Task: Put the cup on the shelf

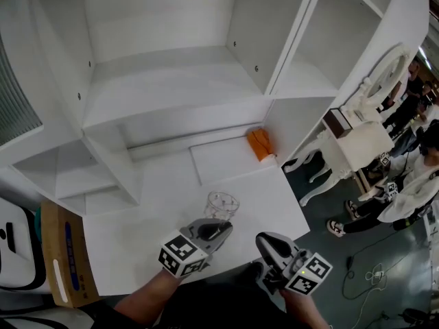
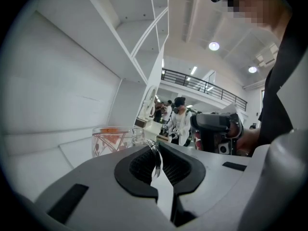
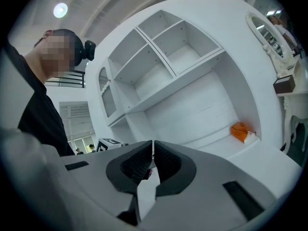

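A clear glass cup [image 1: 221, 204] with a reddish pattern is over the white tabletop [image 1: 164, 190], near its front edge. I cannot tell whether it rests on the top or hangs just above it. My left gripper [image 1: 219, 227] is shut on the cup's thin glass handle. In the left gripper view the handle [image 2: 155, 157] is pinched between the dark pads, with the cup's body [image 2: 114, 139] just beyond the jaws. My right gripper [image 1: 265, 241] is to the right of the cup and apart from it. Its jaws [image 3: 152, 154] are shut with nothing between them. Empty white shelf compartments [image 1: 171, 81] rise behind the tabletop.
An orange cloth-like thing [image 1: 260, 144] [image 3: 240, 130] lies at the back right of the tabletop. A cardboard box [image 1: 66, 264] stands at the left edge. A white dressing table with a mirror [image 1: 360, 139] and several people [image 1: 405, 184] are to the right.
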A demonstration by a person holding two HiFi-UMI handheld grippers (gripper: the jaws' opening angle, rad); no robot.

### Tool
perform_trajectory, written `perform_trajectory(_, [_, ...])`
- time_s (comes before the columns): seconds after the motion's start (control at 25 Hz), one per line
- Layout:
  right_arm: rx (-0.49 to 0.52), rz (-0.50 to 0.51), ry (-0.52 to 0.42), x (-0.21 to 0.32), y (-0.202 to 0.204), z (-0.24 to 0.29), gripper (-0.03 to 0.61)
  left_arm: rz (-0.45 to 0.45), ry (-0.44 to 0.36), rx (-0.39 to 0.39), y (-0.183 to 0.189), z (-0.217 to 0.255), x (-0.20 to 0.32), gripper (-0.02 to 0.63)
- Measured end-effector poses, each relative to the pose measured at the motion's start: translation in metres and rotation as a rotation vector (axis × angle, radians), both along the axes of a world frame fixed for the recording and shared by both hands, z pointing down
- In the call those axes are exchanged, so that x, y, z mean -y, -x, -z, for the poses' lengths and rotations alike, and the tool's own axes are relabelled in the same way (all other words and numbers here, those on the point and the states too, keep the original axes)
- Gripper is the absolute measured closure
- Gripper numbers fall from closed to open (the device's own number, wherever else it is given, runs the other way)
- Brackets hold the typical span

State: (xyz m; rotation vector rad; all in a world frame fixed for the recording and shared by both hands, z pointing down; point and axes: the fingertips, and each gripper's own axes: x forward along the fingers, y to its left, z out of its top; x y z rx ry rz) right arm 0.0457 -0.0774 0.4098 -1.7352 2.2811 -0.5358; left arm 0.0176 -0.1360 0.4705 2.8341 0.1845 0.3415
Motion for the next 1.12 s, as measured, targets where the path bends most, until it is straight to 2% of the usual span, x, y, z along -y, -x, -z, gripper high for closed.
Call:
perform_trajectory(0.28, [0.010,0.072,-0.023,-0.013,-0.044,0.005,0.560,0.058,-0.004,-0.044,-0.041,0.029,-0.015,0.589])
perform_trajectory(0.4, [-0.005,0.091,-0.027,-0.025,-0.076,0.005,0.560,0.090,-0.006,-0.057,-0.065,0.040,-0.026,0.589])
perform_trajectory(0.64, [0.008,0.128,-0.050,-0.050,-0.144,0.008,0.560,0.164,0.043,-0.110,-0.110,0.066,-0.048,0.589])
perform_trajectory(0.8, [0.035,0.160,-0.052,-0.064,-0.179,0.005,0.560,0.213,0.025,-0.126,-0.138,0.078,-0.060,0.589])
perform_trajectory(1.12, [0.044,0.318,0.031,-0.077,-0.199,-0.016,0.560,0.294,-0.005,-0.161,-0.183,0.100,-0.066,0.589])
